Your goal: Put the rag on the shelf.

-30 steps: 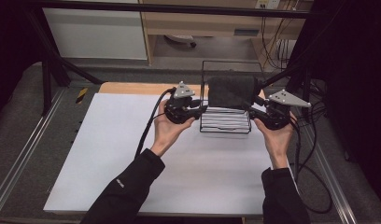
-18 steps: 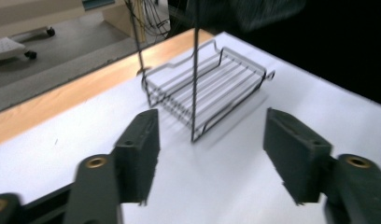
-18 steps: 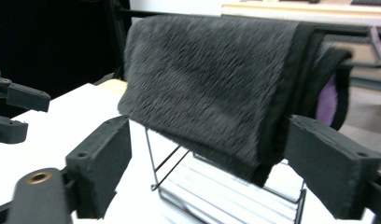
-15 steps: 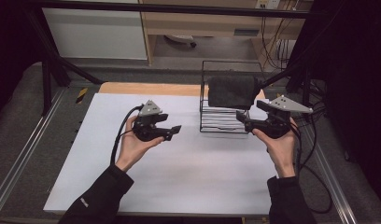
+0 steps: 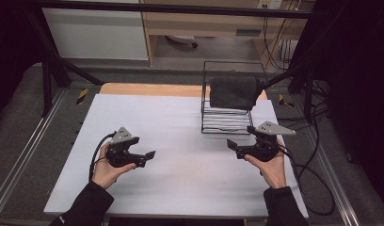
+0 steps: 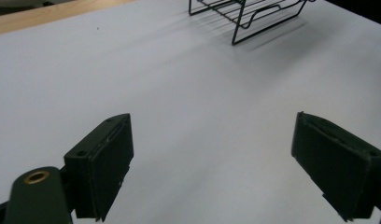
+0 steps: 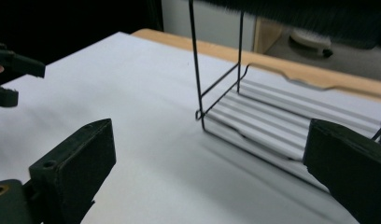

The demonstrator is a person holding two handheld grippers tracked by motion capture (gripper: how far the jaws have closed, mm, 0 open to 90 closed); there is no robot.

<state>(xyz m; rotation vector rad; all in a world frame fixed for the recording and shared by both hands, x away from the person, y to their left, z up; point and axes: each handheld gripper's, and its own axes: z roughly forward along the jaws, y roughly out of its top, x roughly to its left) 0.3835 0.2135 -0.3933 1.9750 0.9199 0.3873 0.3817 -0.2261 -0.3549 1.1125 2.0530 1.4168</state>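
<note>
My left gripper (image 5: 151, 154) and right gripper (image 5: 230, 143) have just opened wide and hold nothing, so the dark cloth (image 5: 235, 92) hangs loosely on the far wire rack (image 5: 226, 123) and may slide off.

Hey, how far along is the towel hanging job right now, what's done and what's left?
Done, it seems: the dark towel hangs draped over the top bar of the wire rack. In hand: nothing. The left gripper and right gripper have just been opening, nothing between their jaws, both over the white table and apart from the rack. Left: apparently nothing to the hanging itself, maybe only resting the grippers.
</note>
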